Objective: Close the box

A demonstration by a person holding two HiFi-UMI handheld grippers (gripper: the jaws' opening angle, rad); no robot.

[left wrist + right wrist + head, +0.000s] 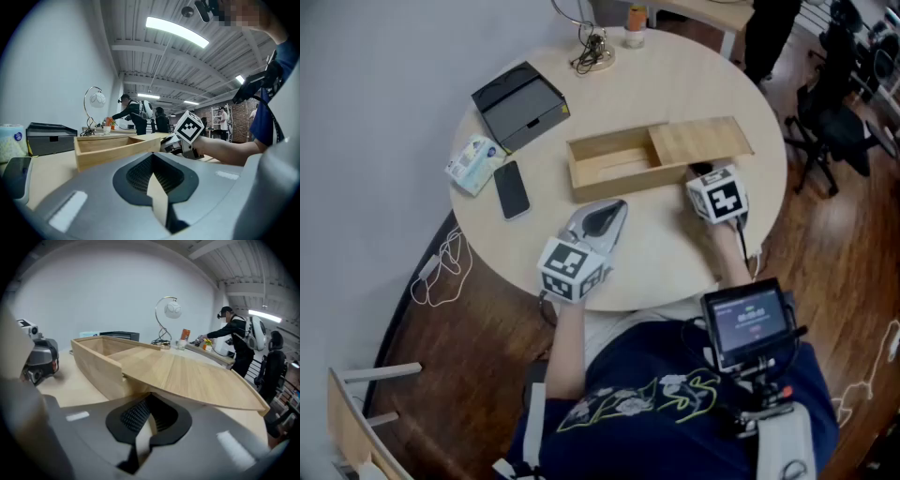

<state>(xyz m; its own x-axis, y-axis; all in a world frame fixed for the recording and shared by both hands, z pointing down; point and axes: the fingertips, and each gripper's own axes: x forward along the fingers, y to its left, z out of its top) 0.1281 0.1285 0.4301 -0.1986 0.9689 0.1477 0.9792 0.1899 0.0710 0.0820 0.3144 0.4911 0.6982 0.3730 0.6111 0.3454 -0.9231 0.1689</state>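
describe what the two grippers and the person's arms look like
The left gripper and right gripper are each a smooth light-grey moulded shell tapering to a point, with a dark ribbed recess at the tongs. Each carries a white cube printed with black square markers. The person wears a dark blue top with a pale flower print; the forearms are uncovered.

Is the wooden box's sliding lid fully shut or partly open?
Partly open: the lid covers only the right part of the wooden box and overhangs that end; the left part lies exposed.
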